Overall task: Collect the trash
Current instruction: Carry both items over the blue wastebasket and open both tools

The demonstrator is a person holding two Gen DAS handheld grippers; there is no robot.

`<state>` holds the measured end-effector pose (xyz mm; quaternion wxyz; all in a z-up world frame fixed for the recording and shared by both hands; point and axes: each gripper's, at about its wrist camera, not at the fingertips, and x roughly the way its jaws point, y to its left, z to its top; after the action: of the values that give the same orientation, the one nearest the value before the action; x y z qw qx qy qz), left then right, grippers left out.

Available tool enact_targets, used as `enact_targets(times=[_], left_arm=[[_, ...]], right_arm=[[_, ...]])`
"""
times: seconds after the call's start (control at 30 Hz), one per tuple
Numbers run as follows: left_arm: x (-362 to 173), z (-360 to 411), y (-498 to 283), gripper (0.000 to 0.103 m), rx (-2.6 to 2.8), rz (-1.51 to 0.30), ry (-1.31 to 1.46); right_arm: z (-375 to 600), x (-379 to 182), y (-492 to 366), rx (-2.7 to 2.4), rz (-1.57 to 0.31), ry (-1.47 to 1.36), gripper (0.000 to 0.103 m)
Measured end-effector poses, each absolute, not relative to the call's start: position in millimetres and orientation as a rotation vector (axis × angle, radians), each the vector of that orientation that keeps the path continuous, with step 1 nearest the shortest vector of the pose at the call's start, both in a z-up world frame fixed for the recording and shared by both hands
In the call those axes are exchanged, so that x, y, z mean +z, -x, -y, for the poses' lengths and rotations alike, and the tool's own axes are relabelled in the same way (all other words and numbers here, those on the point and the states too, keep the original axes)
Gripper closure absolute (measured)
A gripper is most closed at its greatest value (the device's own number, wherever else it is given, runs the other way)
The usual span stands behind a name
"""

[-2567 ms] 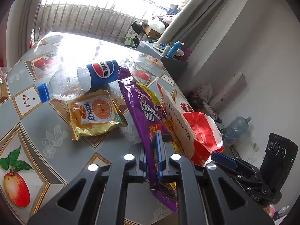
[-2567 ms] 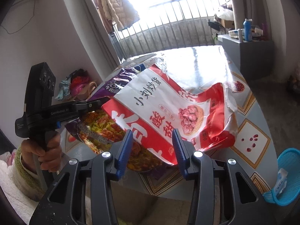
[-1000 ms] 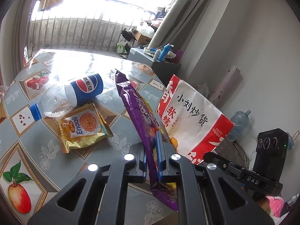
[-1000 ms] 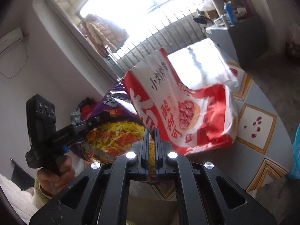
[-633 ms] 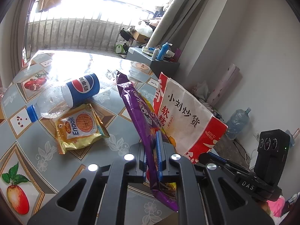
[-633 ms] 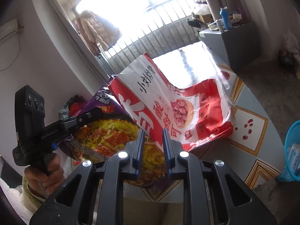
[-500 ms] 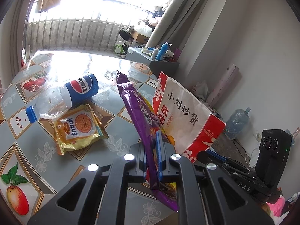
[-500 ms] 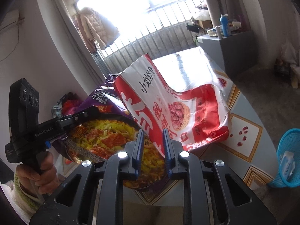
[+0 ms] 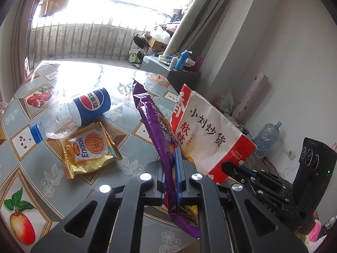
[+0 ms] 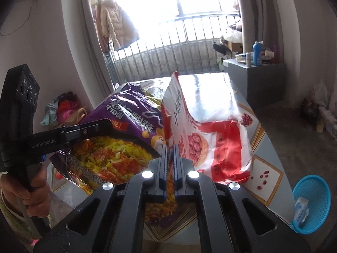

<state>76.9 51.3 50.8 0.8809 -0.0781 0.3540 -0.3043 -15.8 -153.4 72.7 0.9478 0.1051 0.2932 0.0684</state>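
My left gripper (image 9: 171, 158) is shut on a purple noodle wrapper (image 9: 153, 122), held on edge above the table; it also shows in the right wrist view (image 10: 118, 139). My right gripper (image 10: 170, 154) is shut on the lower corner of a red and white snack bag (image 10: 210, 130), which stands beside the purple wrapper (image 9: 206, 130). An empty Pepsi bottle (image 9: 73, 113) and a yellow Enaak packet (image 9: 90, 147) lie on the table.
The table (image 9: 25, 109) has a grey fruit-pattern cloth. A blue basket (image 10: 309, 202) holding a white packet stands on the floor at the right. A grey cabinet (image 10: 257, 78) with bottles stands by the barred window. A water jug (image 9: 266, 135) sits by the wall.
My right gripper opened slightly about half a second ago and has shut again on the red and white bag. The bag now stands more upright. My left gripper kept hold of the purple wrapper.
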Motion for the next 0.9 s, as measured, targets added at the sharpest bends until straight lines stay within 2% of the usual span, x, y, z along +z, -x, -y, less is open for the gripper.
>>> enact_targets(times=[0.27, 0.47, 0.7, 0.9], left_arm=[[83, -31, -74, 0.1, -0.717, -0.66, 0.137], [109, 14, -74, 0.101, -0.851, -0.619, 0.13], [132, 109, -73, 0.101, -1.061, -0.612, 0.086], [113, 227, -80, 0.101, -1.22, -0.801, 0.025]], right_arm=[[210, 109, 35, 0.11, -0.484, -0.334, 0.103], [263, 140, 73, -0.009, -0.377, -0.379, 0.103], [331, 155, 126, -0.271, -0.308, -0.365, 0.103], [387, 119, 153, -0.463, -0.368, -0.431, 0.103]])
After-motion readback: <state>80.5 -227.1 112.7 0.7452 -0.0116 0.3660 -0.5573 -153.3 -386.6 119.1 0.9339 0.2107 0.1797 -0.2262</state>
